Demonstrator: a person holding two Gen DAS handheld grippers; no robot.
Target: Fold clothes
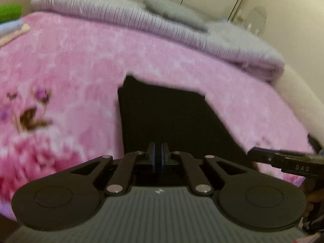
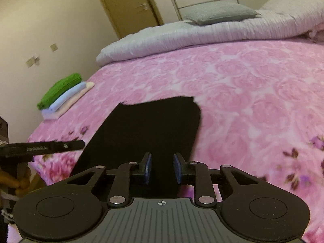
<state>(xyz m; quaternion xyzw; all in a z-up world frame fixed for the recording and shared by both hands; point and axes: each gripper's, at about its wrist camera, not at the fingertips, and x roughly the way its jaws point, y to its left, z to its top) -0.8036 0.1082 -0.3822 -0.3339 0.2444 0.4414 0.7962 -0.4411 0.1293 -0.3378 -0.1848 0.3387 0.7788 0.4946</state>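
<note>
Showed a bed covered by a pink rose-patterned bedspread (image 2: 243,91), with a black garment (image 2: 145,125) lying flat on it near the front edge. Reached from that front edge up toward the middle of the bed, plain and dark, with no detail to make out.

Looked forward along the right gripper (image 2: 162,168): stood partly closed, blue pads a little apart, black cloth filling the gap between them and running on toward the camera. Appeared to pinch that near end of the garment.

Looked forward along the left gripper (image 1: 159,154) in the other view: pressed together, pads all but meeting, over the near part of the same black cloth. Could not tell whether any cloth was caught between them. Was blurred throughout, the bedspread smeared.

Caught each tool at the edge of the other's view, side by side at the near end of the garment, left one to the left.

Held a small pile of folded clothes (image 2: 62,95) at the bed's far left edge, well apart from the black garment: green on top, pale blue below, cream at the bottom. Carried a folded lilac quilt (image 2: 182,38) across the head of the bed, with a grey pillow (image 2: 218,13) on top. Backed onto cream walls, a wooden door and pale wardrobe doors.
</note>
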